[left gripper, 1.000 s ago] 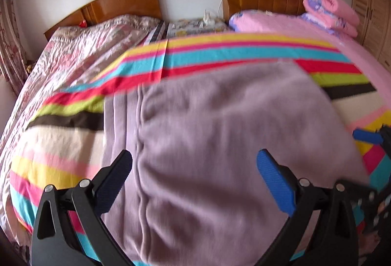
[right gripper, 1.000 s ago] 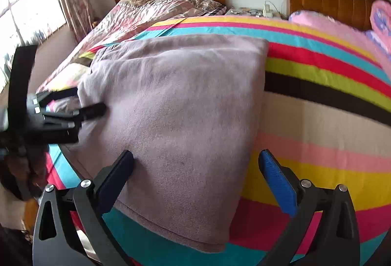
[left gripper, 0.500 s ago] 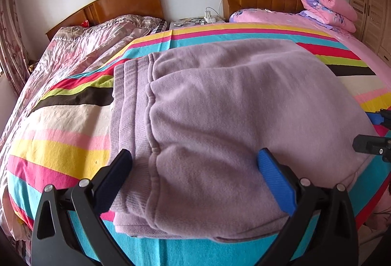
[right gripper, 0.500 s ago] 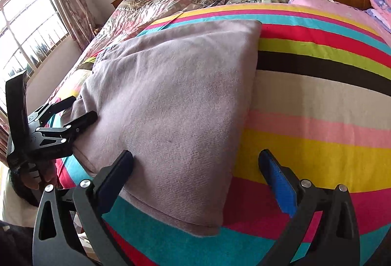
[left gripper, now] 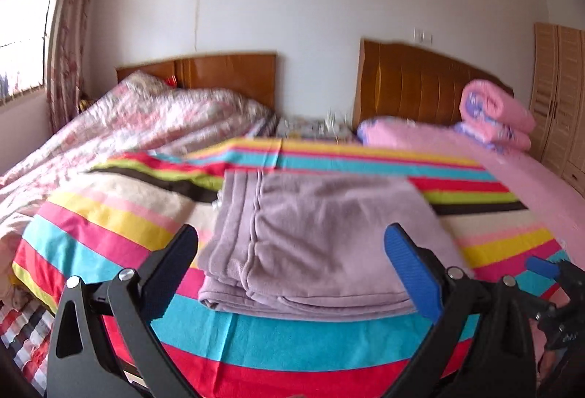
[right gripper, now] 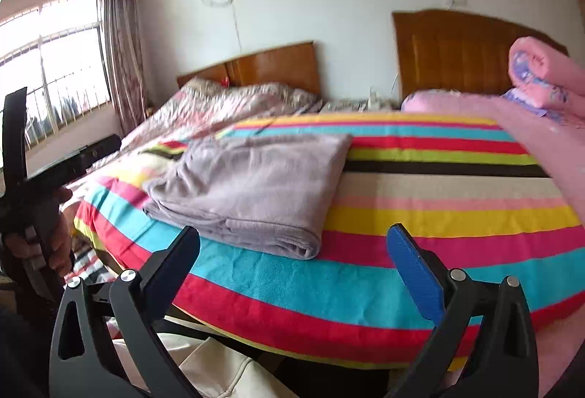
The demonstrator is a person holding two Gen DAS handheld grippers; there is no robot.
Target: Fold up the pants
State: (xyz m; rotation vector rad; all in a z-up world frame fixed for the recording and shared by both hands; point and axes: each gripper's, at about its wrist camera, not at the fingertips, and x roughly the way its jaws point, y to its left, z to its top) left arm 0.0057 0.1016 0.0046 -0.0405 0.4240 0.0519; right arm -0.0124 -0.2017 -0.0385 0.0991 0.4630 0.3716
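The lilac fleece pants (left gripper: 321, 237) lie folded in a flat rectangle on the striped blanket (left gripper: 109, 226), near the bed's front edge. They also show in the right wrist view (right gripper: 256, 182). My left gripper (left gripper: 292, 262) is open and empty, held back from the pants above the bed's edge. My right gripper (right gripper: 294, 262) is open and empty, off the front edge and to the right of the pants. The right gripper's tip shows in the left wrist view (left gripper: 548, 270). The left gripper shows in the right wrist view (right gripper: 55, 171).
A second bed with a floral quilt (left gripper: 139, 127) lies to the left. A rolled pink blanket (left gripper: 493, 116) and a pink sheet (left gripper: 530, 186) lie at the right by the headboard (left gripper: 420, 87). A wardrobe (left gripper: 559, 98) stands far right. A window (right gripper: 47, 69) is at the left.
Both grippers have pulled back and risen away from the pants, which now look smaller and farther off. The pants lie still on the blanket.
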